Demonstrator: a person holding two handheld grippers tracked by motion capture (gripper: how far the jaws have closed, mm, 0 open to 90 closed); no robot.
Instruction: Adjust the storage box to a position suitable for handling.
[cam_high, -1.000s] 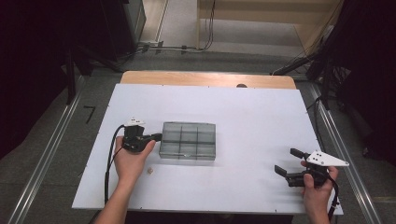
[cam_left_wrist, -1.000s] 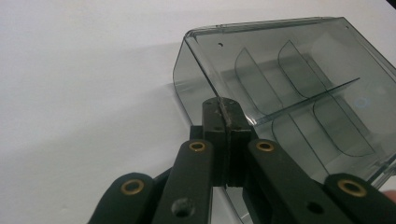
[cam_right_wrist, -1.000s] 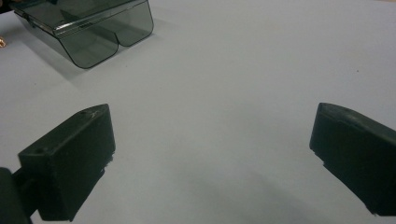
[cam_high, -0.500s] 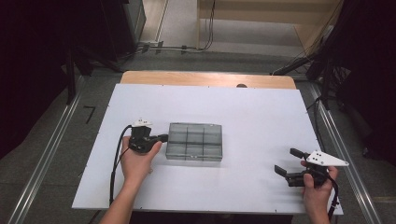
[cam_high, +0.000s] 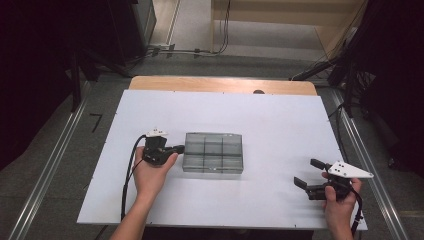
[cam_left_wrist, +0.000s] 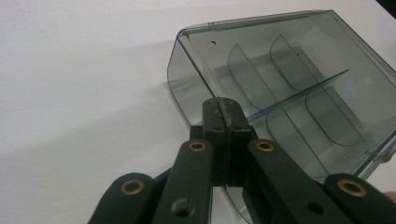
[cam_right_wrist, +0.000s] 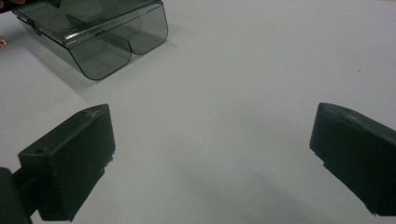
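1. High view: smoke-grey transparent plastic compartment box, rectangular, internally divided, lying near the middle of the white table top, long axis running left to right across it.
2. Left of the box, at its left short end: left gripper, jaws pointing level toward that end wall. Tips at the wall, apparently touching it, though contact is hard to confirm from above.
3. Left gripper view: jaws pressed fully together, nothing between the pads, tips meeting the near end wall of the box roughly at its middle, around the central divider line. A pushing posture, by the look of it, not a grasp.
4. Right of the box and nearer the front edge of the table, well apart from it: right gripper, jaws spread wide, holding nothing.
5. Right gripper view: box far off at upper left, bare table between the parted jaws.
6. Deciding relation: box straight ahead of the left gripper along the box's own long axis, so a push from there probably slides it rightward, lengthwise. Off-centre contact likely to swing the box round.
7. Nearer hand: the left, by far.
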